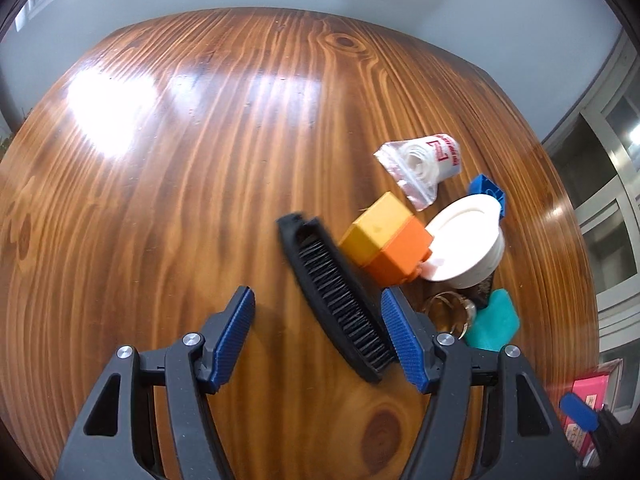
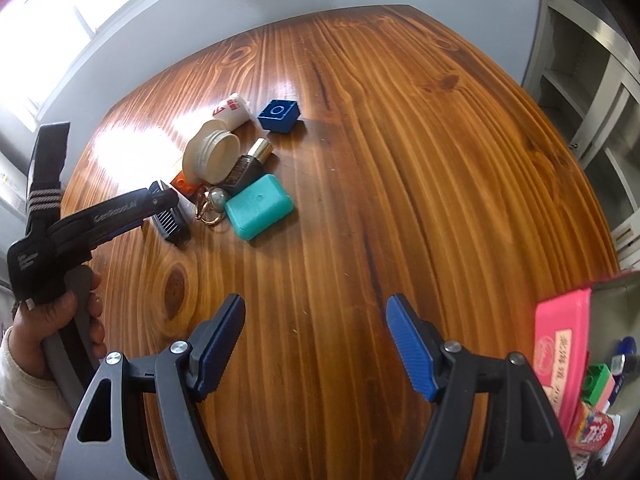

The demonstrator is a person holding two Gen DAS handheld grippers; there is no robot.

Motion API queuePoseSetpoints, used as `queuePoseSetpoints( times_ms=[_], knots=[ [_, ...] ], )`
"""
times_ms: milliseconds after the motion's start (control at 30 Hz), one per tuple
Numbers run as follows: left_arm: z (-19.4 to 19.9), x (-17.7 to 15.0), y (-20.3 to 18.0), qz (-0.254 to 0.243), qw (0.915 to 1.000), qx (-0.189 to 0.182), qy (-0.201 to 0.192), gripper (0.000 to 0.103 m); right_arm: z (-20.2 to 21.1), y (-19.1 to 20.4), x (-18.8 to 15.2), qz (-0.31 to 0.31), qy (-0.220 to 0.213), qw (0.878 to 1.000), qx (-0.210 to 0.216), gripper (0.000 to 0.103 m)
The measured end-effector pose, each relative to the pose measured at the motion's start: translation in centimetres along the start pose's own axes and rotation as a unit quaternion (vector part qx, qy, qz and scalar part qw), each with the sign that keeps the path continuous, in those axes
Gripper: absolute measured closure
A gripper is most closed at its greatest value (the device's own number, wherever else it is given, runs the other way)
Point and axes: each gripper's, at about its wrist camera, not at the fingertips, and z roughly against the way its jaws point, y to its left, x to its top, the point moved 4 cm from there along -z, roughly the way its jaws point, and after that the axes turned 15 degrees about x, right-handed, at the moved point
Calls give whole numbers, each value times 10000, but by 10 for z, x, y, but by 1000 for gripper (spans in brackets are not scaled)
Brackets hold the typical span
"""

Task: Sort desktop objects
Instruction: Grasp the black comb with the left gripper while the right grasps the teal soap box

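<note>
The left gripper (image 1: 318,338) stands wide open and empty, its right pad just beside the near end of the black brush (image 1: 334,296), which lies flat on the wooden table (image 1: 160,200) just left of the yellow-and-orange block (image 1: 390,238). The brush looks light and stiff with a smooth, slippery-looking plastic back, so I would pinch it across its narrow width near the middle, on the rim, not the bristles. The right gripper (image 2: 316,346) also hangs wide open, holding nothing, well right of the brush.

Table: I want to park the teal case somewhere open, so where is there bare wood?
Bare table lies right of the teal case and blue block, and left of the black comb. Items crowd around the white jar.
</note>
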Motion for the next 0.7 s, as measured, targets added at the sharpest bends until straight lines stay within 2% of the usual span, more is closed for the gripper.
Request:
queuePoseSetpoints(
  times_ms=[233, 467, 533, 600, 700],
  knots=[
    [2, -5, 12, -113, 9999, 12, -52, 34, -14, 11, 11, 263, 35, 9996, 34, 26],
    [-5, 7, 0, -323, 9993, 83, -180, 34, -28, 13, 26, 434, 23, 9991, -2, 26],
    [-6, 9, -3, -413, 9986, 188, -276, 45, -33, 14, 31, 501, 11, 9987, -10, 26],
    [-7, 11, -7, -555, 9976, 227, -345, 74, -37, 16, 35, 566, 7, 9984, -7, 26],
    [-7, 12, -6, -592, 9974, 208, -354, 74, -45, 21, 40, 684, 28, 9977, 10, 26]
  ],
)
